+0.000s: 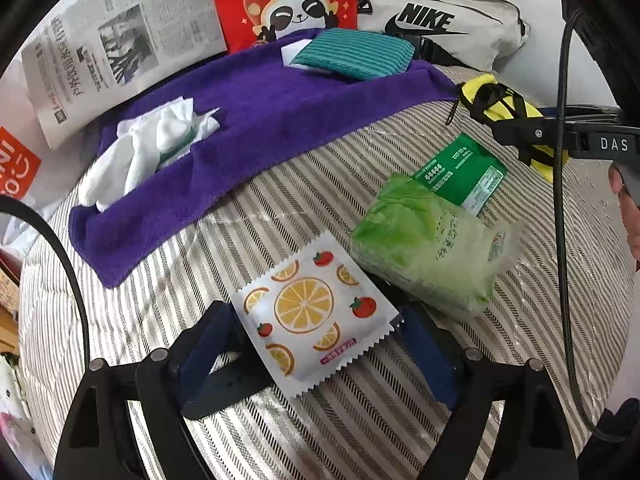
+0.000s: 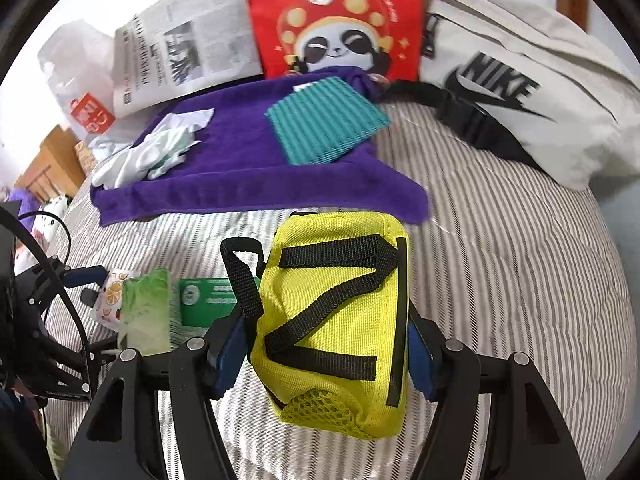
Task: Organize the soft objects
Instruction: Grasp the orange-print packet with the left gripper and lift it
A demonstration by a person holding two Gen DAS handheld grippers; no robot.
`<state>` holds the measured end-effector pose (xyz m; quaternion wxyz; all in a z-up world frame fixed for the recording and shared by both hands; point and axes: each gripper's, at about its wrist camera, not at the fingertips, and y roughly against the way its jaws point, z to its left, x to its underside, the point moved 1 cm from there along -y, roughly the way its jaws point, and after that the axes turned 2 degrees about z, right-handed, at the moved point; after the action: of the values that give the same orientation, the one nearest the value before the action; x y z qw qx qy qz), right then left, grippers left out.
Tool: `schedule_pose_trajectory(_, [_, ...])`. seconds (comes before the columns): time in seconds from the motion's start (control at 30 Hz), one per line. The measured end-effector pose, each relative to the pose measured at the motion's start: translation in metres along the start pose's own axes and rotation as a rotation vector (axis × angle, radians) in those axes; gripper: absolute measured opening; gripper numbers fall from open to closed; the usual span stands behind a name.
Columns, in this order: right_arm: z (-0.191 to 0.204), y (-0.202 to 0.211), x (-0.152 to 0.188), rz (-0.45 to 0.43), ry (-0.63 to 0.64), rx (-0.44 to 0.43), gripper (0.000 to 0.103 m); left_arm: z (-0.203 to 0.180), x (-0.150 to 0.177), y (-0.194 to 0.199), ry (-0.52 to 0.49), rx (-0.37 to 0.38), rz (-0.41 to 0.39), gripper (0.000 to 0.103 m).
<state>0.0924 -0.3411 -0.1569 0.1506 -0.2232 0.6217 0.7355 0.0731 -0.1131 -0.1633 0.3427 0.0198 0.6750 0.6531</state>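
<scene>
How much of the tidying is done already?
Looks done: the teal sponge and white gloves lie on the purple towel. In hand: the right gripper clamps the yellow pouch; the left gripper is around the orange-print packet. Left: two green packs.

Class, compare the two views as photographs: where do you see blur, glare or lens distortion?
Left wrist view: the green packet is smeared by motion blur, glare shines on the striped cover, and the stripes bow towards the dark round rim. Right wrist view: the yellow pouch is sharp, while the Nike bag is blurred.
</scene>
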Motion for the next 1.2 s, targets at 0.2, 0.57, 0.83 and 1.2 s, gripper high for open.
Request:
schedule_pose_trajectory(0.2, [-0.009,-0.003,0.005,0.008,-0.038,-0.006,0.067,0.012,0.002,0.004,0.044,0.031,-0.031,0.064])
schedule_pose_trajectory(0.57, [-0.003,-0.001,0.008,0.003,-0.026,-0.021,0.067,0.041,0.016,0.020,0.147,0.160,-0.049,0.023])
schedule_pose_trajectory(0.83, [0.000,-0.005,0.010,0.020,-0.022,-0.022,0.067,0.032,0.010,0.014,0.113,0.141,-0.039,0.050])
schedule_pose_trajectory(1.2, [0.000,-0.010,0.013,0.032,-0.029,-0.024,0.067,0.005,0.007,0.009,0.011,0.062,-0.078,0.036])
